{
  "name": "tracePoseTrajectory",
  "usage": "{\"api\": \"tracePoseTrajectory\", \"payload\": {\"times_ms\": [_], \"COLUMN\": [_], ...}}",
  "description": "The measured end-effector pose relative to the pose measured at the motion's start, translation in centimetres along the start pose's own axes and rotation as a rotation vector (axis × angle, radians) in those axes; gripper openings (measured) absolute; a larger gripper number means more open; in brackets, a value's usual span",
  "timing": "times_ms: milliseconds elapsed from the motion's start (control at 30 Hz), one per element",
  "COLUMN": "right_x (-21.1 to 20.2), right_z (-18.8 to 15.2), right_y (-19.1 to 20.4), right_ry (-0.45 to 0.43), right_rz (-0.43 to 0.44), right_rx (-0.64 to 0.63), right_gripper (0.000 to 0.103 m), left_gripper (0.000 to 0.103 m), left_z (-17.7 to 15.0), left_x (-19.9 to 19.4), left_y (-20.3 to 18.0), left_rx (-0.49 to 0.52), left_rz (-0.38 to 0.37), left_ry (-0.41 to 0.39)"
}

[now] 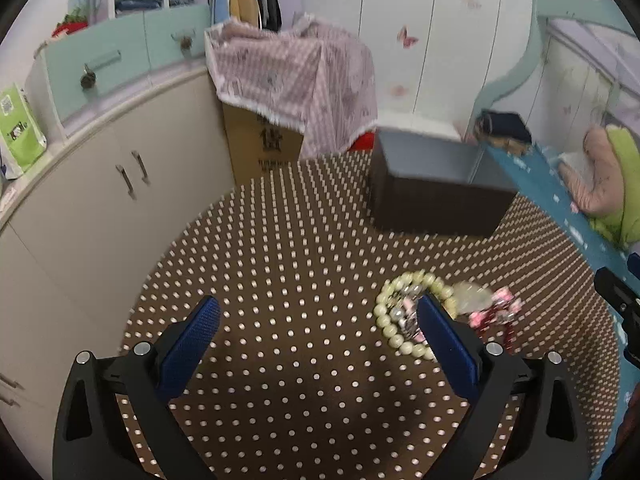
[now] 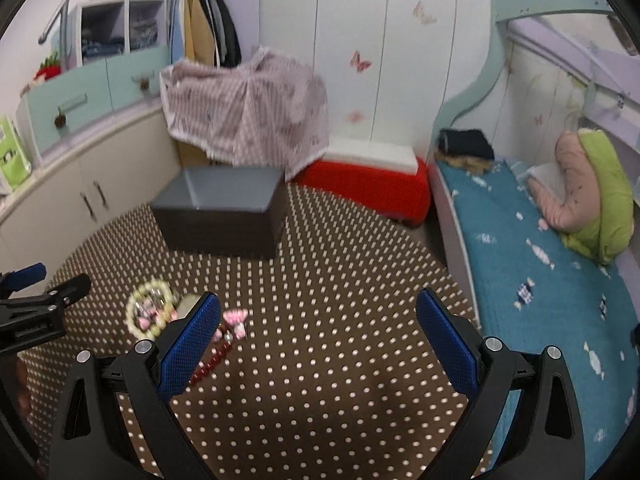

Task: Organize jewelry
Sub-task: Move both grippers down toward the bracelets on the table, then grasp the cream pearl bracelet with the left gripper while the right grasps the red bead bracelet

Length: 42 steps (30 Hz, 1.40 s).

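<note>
A heap of jewelry lies on the brown dotted table [image 1: 300,240]: a pale green bead bracelet [image 1: 386,320], pink charms [image 1: 500,308] and dark red beads [image 2: 206,366]. A closed dark box [image 1: 436,192] with a grey lid stands farther back. My left gripper [image 1: 320,320] hangs open above the cloth, its right finger overlapping the bracelet in view. Also open is my right gripper [image 2: 318,316], with the jewelry heap [image 2: 150,312] beside its left finger. The box [image 2: 224,212] sits at that view's middle left. Neither gripper holds anything.
Cream cabinets [image 1: 100,184] curve along the left. A cardboard box under a pink checked cloth [image 1: 296,76] stands behind the table. A red stool [image 2: 368,188] and a bed with a blue sheet [image 2: 540,280] lie to the right.
</note>
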State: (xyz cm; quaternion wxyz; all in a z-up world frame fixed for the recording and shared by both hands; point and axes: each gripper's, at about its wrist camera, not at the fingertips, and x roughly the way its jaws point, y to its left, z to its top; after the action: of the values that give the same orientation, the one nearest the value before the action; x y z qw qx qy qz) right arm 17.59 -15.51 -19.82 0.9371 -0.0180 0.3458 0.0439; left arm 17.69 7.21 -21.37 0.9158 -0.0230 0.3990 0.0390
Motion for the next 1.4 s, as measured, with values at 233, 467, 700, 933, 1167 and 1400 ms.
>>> {"api": "tracePoseTrajectory", "payload": {"times_ms": [233,467,700,933,1167,1400], "right_x": [2.7,4.3,4.8,4.8,5.1,6.2], "right_z": [-0.7,-0.9,-1.1,-1.9,-3.0,-3.1], "right_y": [0.5,0.6,0.9,1.6,3.4,4.8], "right_ry": [0.052,0.084,0.105,0.129,0.171,0.200], "right_rz": [0.012,0.024,0.039,0.064,0.104,0.126], "right_rx": [-0.006,-0.009,-0.012,-0.024,-0.044,-0.052], "right_gripper": [0.095,0.095,0.095,0.095,0.095,0.094], "left_gripper": [0.094,0.087,0.060,0.008,0.008,0.008], "left_z": [-0.3,-0.4,-0.1,0.0,-0.4,-0.1], "left_x": [3.3,5.4,6.4,6.2,4.3,0.7], "left_y": [-0.4,-1.0,-0.7,-0.5,0.6,0.2], "left_rx": [0.014,0.056,0.041,0.050,0.013,0.032], "left_rz": [-0.001,0.019,-0.013,-0.025,-0.081,-0.148], "left_ry": [0.052,0.086,0.105,0.092,0.059,-0.006]}}
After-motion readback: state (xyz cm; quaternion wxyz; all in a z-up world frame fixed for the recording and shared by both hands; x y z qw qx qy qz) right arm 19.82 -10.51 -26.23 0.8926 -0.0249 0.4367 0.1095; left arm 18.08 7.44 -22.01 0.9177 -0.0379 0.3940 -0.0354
